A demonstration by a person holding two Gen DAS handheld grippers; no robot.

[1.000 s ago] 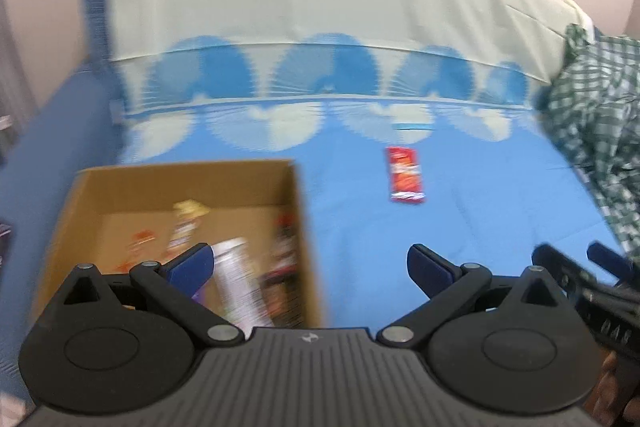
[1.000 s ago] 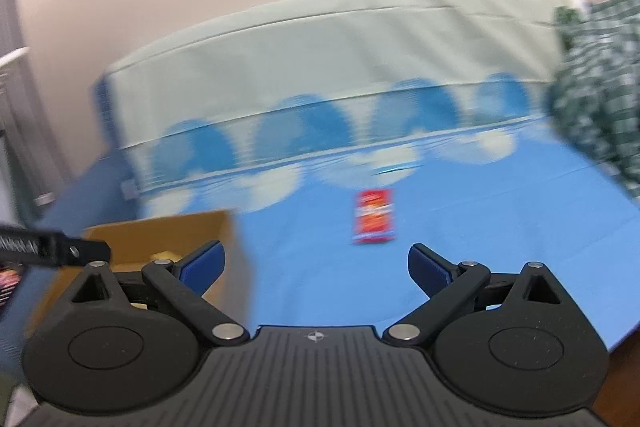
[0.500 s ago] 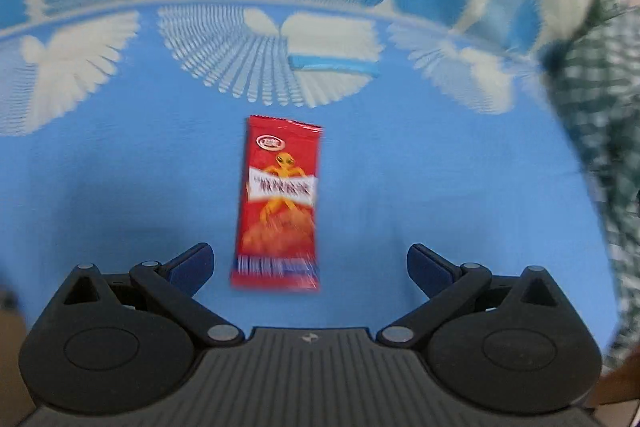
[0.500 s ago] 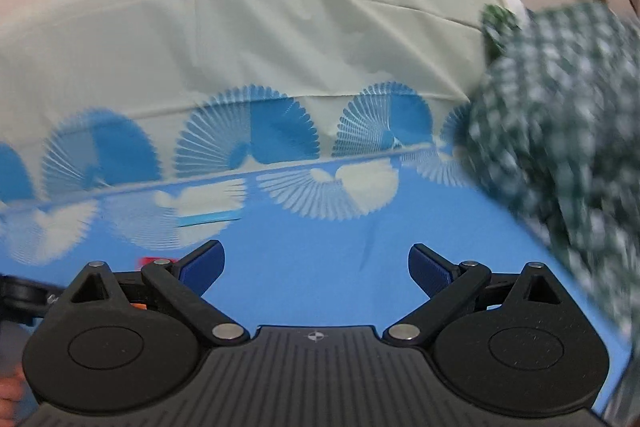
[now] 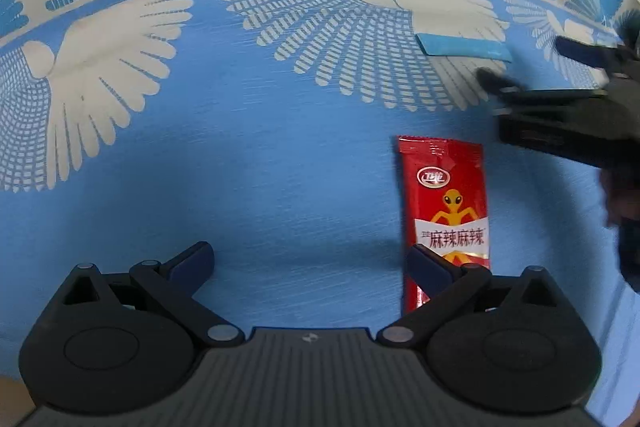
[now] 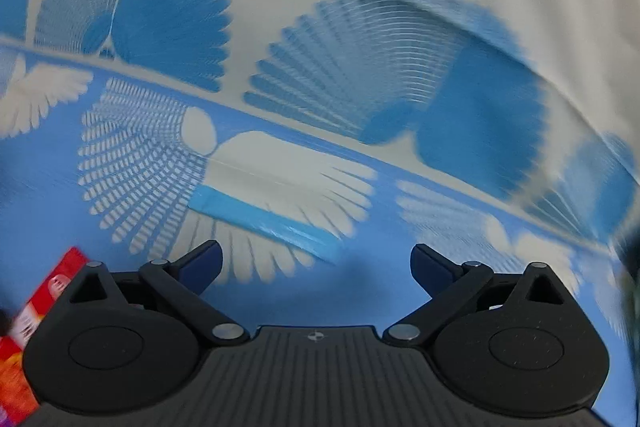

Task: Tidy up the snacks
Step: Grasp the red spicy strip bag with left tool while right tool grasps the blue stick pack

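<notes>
On the blue bedsheet [image 5: 280, 187] with white fan prints, open cloth spreads left of the left gripper [image 5: 310, 261], whose jaws stand wide and empty. A red snack packet [image 5: 444, 203] lies flat, its lower end just behind the gripper's right finger. Beyond it the right gripper [image 6: 314, 259], also wide and empty, reaches in from the right near a light blue strip [image 6: 264, 221] on the sheet.
</notes>
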